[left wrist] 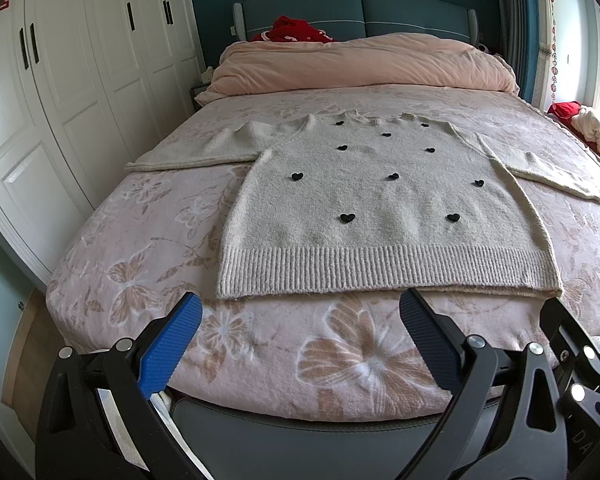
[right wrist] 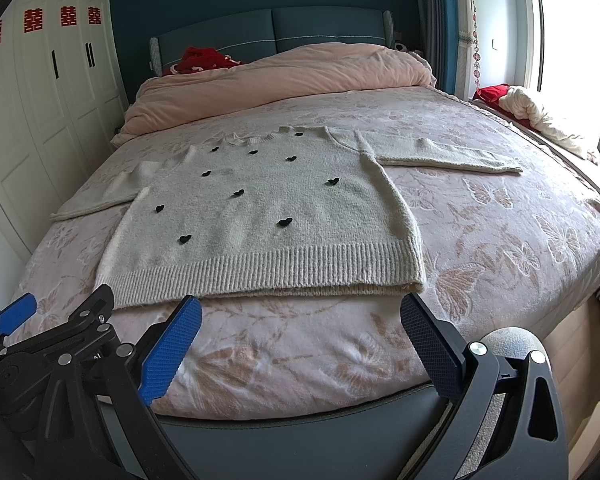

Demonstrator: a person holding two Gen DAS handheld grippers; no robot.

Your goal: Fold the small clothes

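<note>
A cream knit sweater (left wrist: 364, 200) with small black hearts lies flat, face up, on the bed, both sleeves spread sideways and its ribbed hem toward me. It also shows in the right wrist view (right wrist: 260, 216). My left gripper (left wrist: 300, 312) is open and empty, held just short of the hem above the bed's foot. My right gripper (right wrist: 300, 314) is open and empty, just short of the hem's right half. The left gripper also shows at the lower left of the right wrist view (right wrist: 60, 312).
The bed has a pink floral cover (left wrist: 140, 264) and a rolled pink duvet (left wrist: 360, 64) at the head. White wardrobes (left wrist: 60, 80) stand to the left. Red and cream cloths (right wrist: 536, 112) lie on the window ledge at the right.
</note>
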